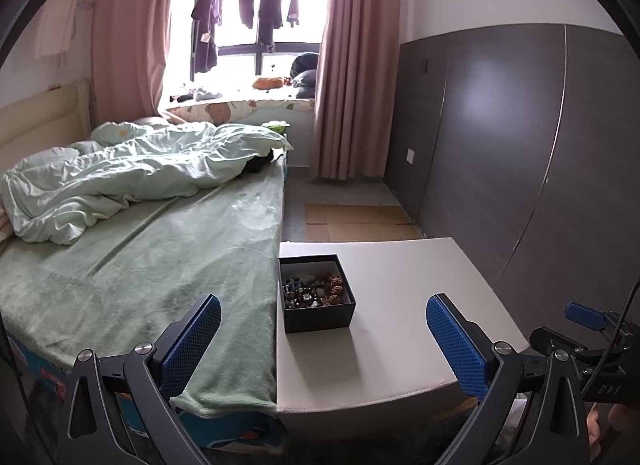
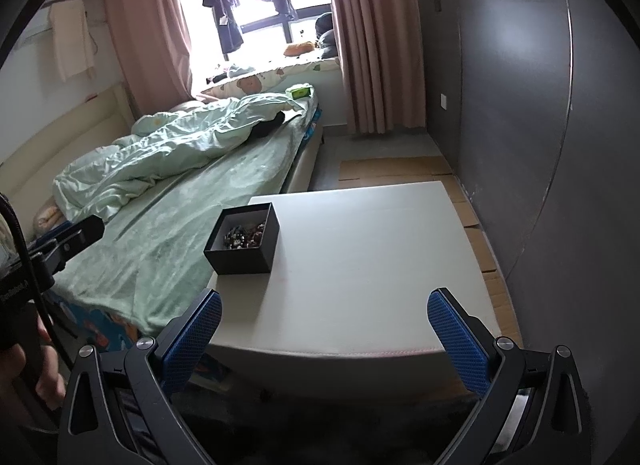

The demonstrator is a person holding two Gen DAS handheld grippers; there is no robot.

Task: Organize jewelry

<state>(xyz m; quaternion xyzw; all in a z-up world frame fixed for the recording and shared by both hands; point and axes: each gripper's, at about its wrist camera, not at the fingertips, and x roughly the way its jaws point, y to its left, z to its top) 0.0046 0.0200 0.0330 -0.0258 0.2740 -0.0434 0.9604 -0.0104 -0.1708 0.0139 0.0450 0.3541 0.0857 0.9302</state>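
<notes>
A small black open box [image 1: 318, 315] stands on a white table [image 1: 400, 305], near its left edge beside the bed. Beaded jewelry [image 1: 314, 289] of several colours lies heaped inside it. The box also shows in the right wrist view [image 2: 244, 255] with the jewelry [image 2: 246, 236] inside. My left gripper [image 1: 323, 315] is open and empty, hovering just short of the table's near edge, with the box between and beyond its blue fingers [image 1: 192, 339]. My right gripper [image 2: 324, 309] is open and empty, held back over the table's [image 2: 360, 257] near edge, right of the box.
A bed [image 1: 140, 261] with a green sheet and a rumpled quilt [image 1: 132, 173] abuts the table's left side. A dark panelled wall [image 1: 520, 137] runs along the right. Flattened cardboard [image 1: 356, 221] lies on the floor beyond the table. The other gripper shows at far right [image 1: 588, 317].
</notes>
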